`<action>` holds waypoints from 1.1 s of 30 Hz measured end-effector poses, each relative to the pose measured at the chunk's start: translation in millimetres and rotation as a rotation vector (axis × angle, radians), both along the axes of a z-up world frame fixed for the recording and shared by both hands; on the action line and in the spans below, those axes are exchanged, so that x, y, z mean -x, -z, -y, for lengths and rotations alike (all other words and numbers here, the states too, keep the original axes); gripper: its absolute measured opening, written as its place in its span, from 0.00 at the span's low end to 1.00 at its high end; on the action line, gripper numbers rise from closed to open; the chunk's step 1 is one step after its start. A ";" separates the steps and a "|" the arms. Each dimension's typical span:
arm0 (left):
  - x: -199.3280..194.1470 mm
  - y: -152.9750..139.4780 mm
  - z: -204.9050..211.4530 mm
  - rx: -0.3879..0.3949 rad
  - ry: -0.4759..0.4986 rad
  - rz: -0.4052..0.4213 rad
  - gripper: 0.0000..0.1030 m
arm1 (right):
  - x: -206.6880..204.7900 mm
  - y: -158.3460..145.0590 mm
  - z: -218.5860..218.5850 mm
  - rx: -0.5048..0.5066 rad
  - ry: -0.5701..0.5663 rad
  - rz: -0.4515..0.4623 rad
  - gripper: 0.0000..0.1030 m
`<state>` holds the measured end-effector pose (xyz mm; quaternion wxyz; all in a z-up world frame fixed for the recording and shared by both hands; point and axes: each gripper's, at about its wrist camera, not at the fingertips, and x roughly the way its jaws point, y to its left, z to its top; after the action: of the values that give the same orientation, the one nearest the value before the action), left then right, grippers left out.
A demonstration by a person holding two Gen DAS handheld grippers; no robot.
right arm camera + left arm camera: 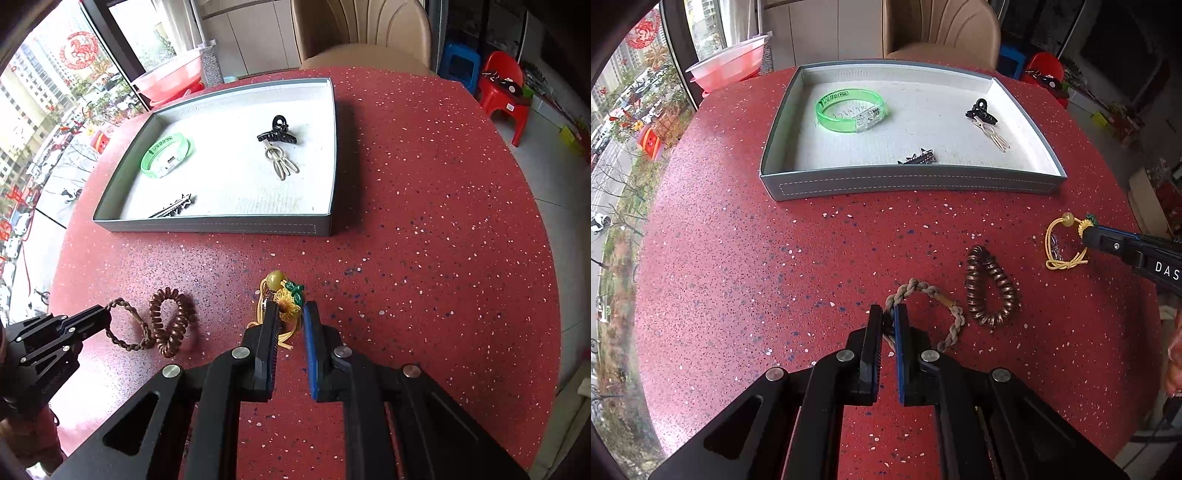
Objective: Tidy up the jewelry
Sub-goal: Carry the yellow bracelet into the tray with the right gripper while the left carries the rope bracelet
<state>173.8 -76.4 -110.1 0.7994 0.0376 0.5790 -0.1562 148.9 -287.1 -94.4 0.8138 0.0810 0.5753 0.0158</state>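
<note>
Seven pieces of jewelry and hair accessories are in sight: four inside the shallow grey rectangular tray (908,183) with a white lining, and three outside it on the red speckled round table (746,258).

In the tray lie one translucent green plastic bangle (849,109), one black claw hair clip (980,111), one pale metal looped hairpin (993,136) touching the clip, and one dark spiked metal clip (918,158) against the near wall.

In front of the tray are one beige braided cord hair tie (923,308), one brown coiled spiral hair tie (991,291) just beside it, and one yellow cord bracelet with an amber bead and a sunflower charm (282,299), well apart to the right.

The left gripper (888,314) is pinched on the braided tie's left side, the loop trailing to the right of its fingers. The right gripper (291,308) is clamped on the yellow bracelet at the sunflower charm, the cord hanging below between its fingers.
</note>
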 end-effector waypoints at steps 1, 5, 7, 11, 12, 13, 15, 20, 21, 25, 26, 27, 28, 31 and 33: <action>-4.7 -0.1 -7.5 0.005 -0.005 0.003 0.24 | 0.5 -4.2 -1.4 -0.008 0.002 0.007 0.14; -8.4 -9.1 -16.8 0.025 -0.020 0.018 0.24 | 2.6 -14.1 4.9 -0.046 0.011 0.032 0.14; -10.0 -14.9 -19.8 0.035 -0.029 0.025 0.24 | 0.6 -19.4 6.7 -0.063 0.013 0.043 0.14; -14.3 -25.8 -22.9 0.051 -0.042 0.044 0.24 | -3.9 -30.2 6.1 -0.090 0.009 0.064 0.14; -16.3 -28.7 -23.5 0.054 -0.044 0.050 0.24 | -5.6 -32.9 6.2 -0.097 0.007 0.069 0.14; -18.1 -31.4 -23.9 0.057 -0.046 0.055 0.24 | -7.6 -35.2 5.8 -0.103 0.006 0.074 0.14; -23.4 -37.2 -25.4 0.064 -0.052 0.066 0.24 | -12.6 -40.2 5.9 -0.116 0.003 0.083 0.14; -38.0 -48.8 -24.3 0.083 -0.067 0.091 0.24 | -29.5 -50.8 5.3 -0.141 -0.007 0.103 0.14; -42.0 -51.3 -23.4 0.084 -0.069 0.098 0.24 | -32.8 -53.2 5.8 -0.146 -0.011 0.106 0.14; -59.3 -57.9 -21.1 0.083 -0.078 0.124 0.24 | -50.5 -56.1 2.3 -0.167 -0.028 0.114 0.14; -64.4 -59.1 -20.8 0.084 -0.084 0.128 0.24 | -55.3 -55.7 1.1 -0.171 -0.034 0.115 0.14; -69.0 -59.7 -21.2 0.085 -0.090 0.132 0.24 | -60.2 -55.0 -0.1 -0.177 -0.039 0.114 0.14; -73.8 -59.9 -21.1 0.085 -0.095 0.136 0.24 | -64.8 -53.7 -1.1 -0.184 -0.042 0.113 0.14; -87.6 -57.6 -20.2 0.076 -0.107 0.141 0.24 | -78.5 -46.9 -4.8 -0.211 -0.049 0.101 0.14; -95.8 -53.5 -19.1 0.074 -0.114 0.137 0.24 | -87.1 -41.2 -7.7 -0.226 -0.053 0.092 0.14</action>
<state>269.6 -57.3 -56.6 0.8455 -0.0143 0.5181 -0.1289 235.9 -279.4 -53.1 0.8243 0.1563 0.5338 0.1057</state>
